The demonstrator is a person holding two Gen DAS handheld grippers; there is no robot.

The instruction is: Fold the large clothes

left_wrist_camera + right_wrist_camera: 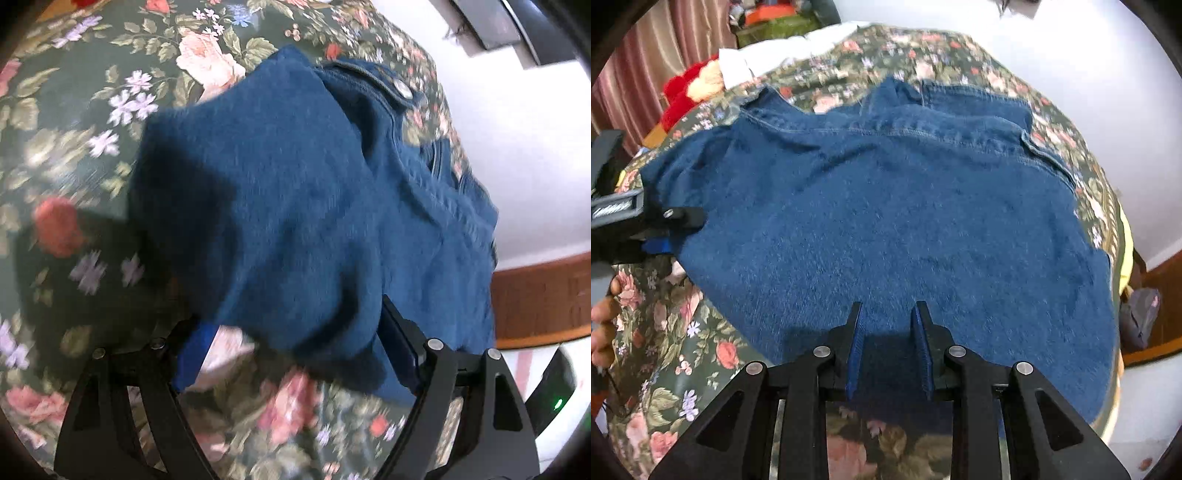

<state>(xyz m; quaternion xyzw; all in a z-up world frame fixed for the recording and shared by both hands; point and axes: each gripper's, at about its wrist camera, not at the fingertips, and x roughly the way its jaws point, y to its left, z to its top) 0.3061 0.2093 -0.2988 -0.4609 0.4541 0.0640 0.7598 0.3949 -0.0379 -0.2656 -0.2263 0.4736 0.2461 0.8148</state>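
A blue denim garment (886, 206) lies spread over a floral bedspread (672, 332), its stitched seam and a flapped pocket on the far side from the right gripper (888, 350). That gripper's two blue-padded fingers (855, 354) stand nearly together, with the near hem of the denim running in between them; the cloth seems pinched there, though the pads' contact itself is in shadow. In the left wrist view, the same garment (295, 192) hangs in a bunched fold just ahead of the left gripper (295, 354), a metal snap button (403, 89) showing on its far edge (the picture is blurred). The left gripper's fingers (195, 354) stand wide apart with the lower edge of the fold draped between them; the pads do not appear to press on it. From the right wrist view, the left gripper (657, 236) sits at the garment's left edge, a person's hand (602, 325) below it. Beyond the bedspread lie a red item (683, 92) and a pink curtain (646, 55).
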